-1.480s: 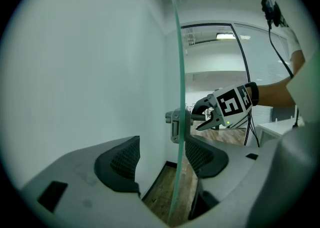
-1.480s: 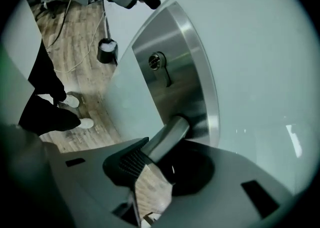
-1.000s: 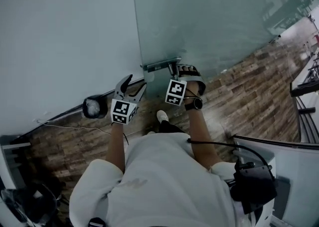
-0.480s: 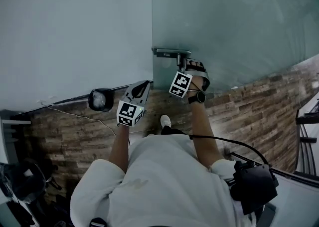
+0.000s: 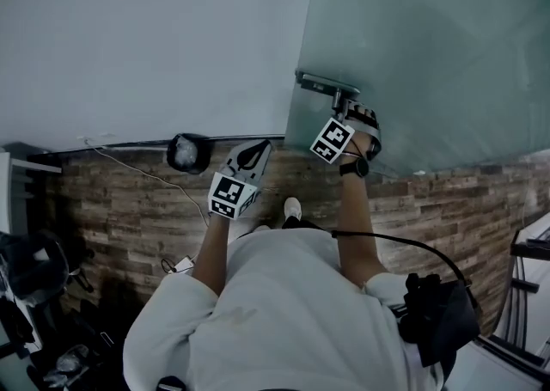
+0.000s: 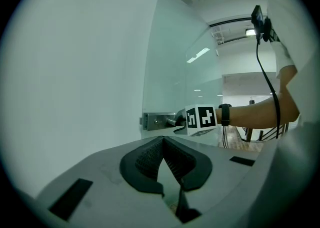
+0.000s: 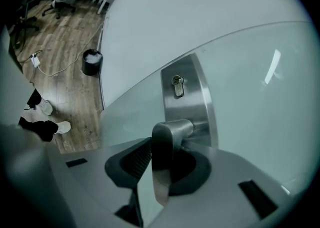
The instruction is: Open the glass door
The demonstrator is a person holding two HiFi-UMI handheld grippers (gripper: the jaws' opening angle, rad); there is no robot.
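The glass door (image 5: 430,54) filled the upper right of the head view. Its free vertical edge ran down just beside the white wall (image 5: 146,37); whether a gap stood between edge and wall could not be told. The lever handle (image 5: 331,87) sat on a steel lock plate (image 7: 187,101) near that edge, with a keyhole cylinder (image 7: 176,85) above the lever.

The right gripper (image 5: 342,114) reached up to the handle. In the right gripper view its jaws were closing at a middling width with the lever between them. One pad lay against the lever's side, and a dark sliver showed on the other side.

The left gripper (image 5: 252,154) hung apart from the door, lower and nearer the wall, pointing roughly level. Its jaws were pressed together with nothing between them.

Below the door's bottom edge the wood-plank floor (image 5: 112,217) ran clear towards the right. At the foot of the wall a dark waste bin (image 5: 189,153) stood near the left gripper, and a thin cable (image 5: 129,168) trailed along the skirting. Dark clutter crowded the lower left corner. The person's shoe (image 5: 292,207) stood on the planks close to the door's lower corner.
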